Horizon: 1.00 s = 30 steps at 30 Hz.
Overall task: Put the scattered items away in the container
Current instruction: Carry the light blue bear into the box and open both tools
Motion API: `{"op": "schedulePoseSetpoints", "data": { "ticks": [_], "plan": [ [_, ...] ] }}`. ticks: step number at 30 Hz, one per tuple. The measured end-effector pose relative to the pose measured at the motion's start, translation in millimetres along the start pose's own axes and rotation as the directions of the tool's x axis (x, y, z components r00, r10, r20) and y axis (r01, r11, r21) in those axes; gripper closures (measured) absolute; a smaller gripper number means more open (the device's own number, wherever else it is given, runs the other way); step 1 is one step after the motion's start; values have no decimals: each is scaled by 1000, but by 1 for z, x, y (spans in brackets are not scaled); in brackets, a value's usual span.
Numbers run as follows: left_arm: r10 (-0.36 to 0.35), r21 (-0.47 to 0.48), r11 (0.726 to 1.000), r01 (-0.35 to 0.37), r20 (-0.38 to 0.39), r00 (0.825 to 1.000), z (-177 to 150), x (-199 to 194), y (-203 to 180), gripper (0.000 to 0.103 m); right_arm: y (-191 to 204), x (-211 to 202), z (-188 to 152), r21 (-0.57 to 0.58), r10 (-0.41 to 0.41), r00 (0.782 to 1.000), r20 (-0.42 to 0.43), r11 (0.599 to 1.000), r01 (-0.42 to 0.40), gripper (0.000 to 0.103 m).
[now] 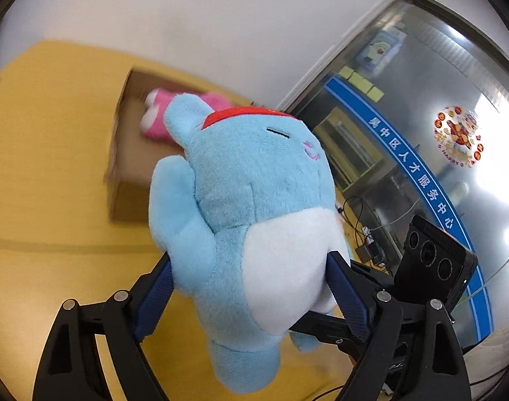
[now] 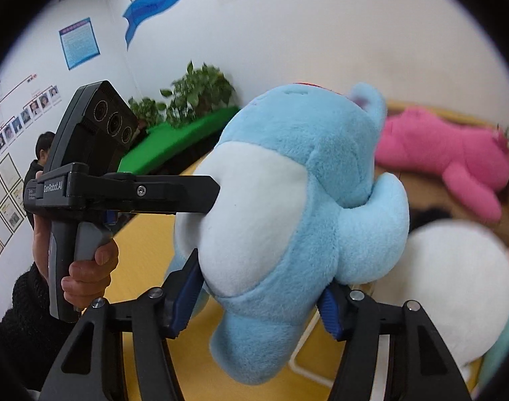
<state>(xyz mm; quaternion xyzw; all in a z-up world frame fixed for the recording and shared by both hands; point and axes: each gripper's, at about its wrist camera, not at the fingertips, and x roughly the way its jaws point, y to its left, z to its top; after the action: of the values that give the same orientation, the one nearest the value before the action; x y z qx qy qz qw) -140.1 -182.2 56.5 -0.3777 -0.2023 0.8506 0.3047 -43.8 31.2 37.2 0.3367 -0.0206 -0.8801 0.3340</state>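
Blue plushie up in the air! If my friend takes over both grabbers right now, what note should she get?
Left gripper: shut on the blue plush.
Right gripper: shut on the same plush, lower body.
Both hold it above the yellow table.
Done: the pink plush lies in the cardboard box.
Left: carry the blue one to the box and release. A white plush is beside it; whether it is boxed, I cannot tell.
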Motion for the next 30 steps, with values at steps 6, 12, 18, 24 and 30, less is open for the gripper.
{"op": "schedulePoseSetpoints", "data": {
  "ticks": [6, 12, 18, 24, 30],
  "plan": [
    [8, 116, 993, -13, 39, 999, 86, 14, -15, 13, -25, -12, 74, -66, -48, 994, 96, 996, 54, 43],
    [8, 96, 995, -12, 33, 999, 146, 47, 17, 13, -66, 17, 134, -74, -84, 991, 99, 993, 92, 43],
    [52, 22, 998, -51, -23, 998, 166, 96, 69, 13, -114, 77, 151, 3, -67, 997, 25, 998, 67, 43],
    [151, -57, 985, -161, -154, 977, 134, 139, 116, 15, -147, 142, 127, 135, -14, 987, -163, 990, 36, 43],
    [190, -96, 973, -209, -176, 966, 107, 141, 126, 37, -130, 169, 104, 98, -65, 943, -326, 990, 102, 41]
  ]
}}
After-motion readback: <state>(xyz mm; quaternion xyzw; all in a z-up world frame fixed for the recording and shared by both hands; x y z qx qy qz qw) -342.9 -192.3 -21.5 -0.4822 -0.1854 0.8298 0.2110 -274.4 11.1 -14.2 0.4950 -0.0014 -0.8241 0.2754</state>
